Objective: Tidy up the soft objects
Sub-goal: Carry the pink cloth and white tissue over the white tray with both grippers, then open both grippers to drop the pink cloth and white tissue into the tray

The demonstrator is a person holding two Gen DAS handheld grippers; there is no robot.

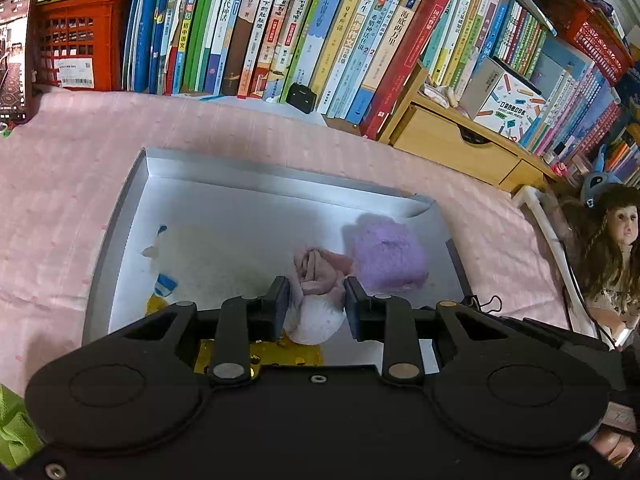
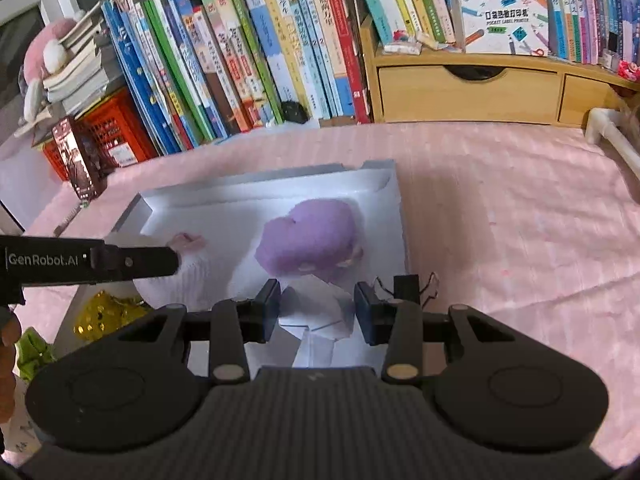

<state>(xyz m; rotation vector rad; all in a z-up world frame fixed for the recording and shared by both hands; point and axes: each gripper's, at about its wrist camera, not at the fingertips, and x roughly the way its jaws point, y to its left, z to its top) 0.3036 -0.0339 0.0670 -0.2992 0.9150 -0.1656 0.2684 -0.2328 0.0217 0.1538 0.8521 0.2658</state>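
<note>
A shallow white box [image 1: 200, 168] lies on the pink cloth. A fluffy purple rolled cloth [image 1: 388, 256] rests in its right part. My left gripper [image 1: 317, 306] is shut on a rolled pink-and-white sock bundle [image 1: 316, 280], low over the box floor. In the right wrist view the same box [image 2: 360, 176] and purple roll [image 2: 308, 240] appear, with the left gripper [image 2: 174, 260] coming in from the left with the white bundle [image 2: 180, 284]. My right gripper [image 2: 318, 306] is shut on a folded white piece of fabric [image 2: 320, 320] near the box's front right.
Leaning books and a wooden drawer unit [image 2: 468, 92] line the back. A red crate [image 1: 80, 40] and a phone [image 1: 14, 56] stand at the left. Gold foil [image 2: 96, 312] and a green item [image 2: 32, 352] lie by the box's near left. A binder clip [image 2: 404, 284] sits on the box's right wall; a doll [image 1: 616, 240] stands far right.
</note>
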